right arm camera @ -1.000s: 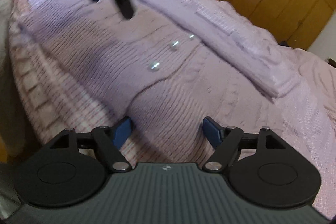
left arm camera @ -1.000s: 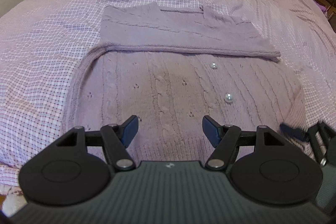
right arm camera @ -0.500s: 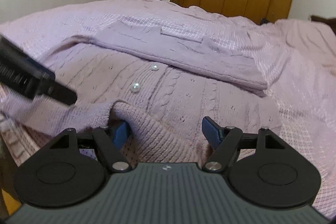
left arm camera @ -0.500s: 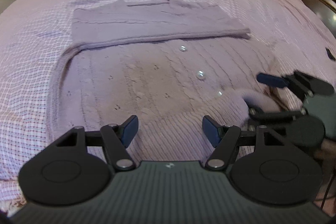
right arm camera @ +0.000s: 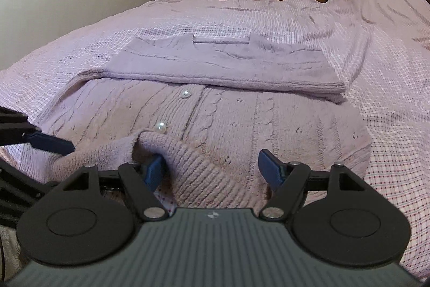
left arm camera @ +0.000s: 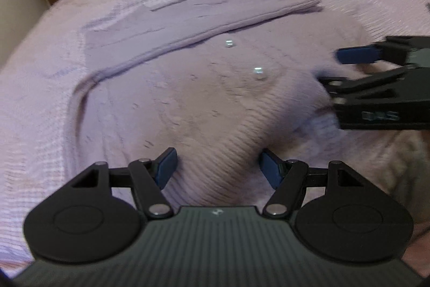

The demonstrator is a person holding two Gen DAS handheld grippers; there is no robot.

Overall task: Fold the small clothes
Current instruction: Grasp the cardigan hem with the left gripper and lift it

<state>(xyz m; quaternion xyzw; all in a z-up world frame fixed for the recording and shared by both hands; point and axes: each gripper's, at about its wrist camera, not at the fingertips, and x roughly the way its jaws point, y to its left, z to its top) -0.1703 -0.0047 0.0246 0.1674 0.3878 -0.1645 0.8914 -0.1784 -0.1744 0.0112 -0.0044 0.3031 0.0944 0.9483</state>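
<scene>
A lilac cable-knit cardigan point(right arm camera: 220, 109) lies flat on the checked bedspread point(right arm camera: 389, 104), sleeves folded across its top. Both grippers sit at its near hem: left gripper point(left arm camera: 219, 166) jaws apart, right gripper point(right arm camera: 211, 168) jaws apart, the ribbed hem bunched between them.

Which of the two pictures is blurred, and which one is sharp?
Left wrist view: motion blur smears the cardigan and its pearl buttons into streaks. Right wrist view: sharp, knit cables and buttons crisp, though the fisheye bends the bed edges.
</scene>
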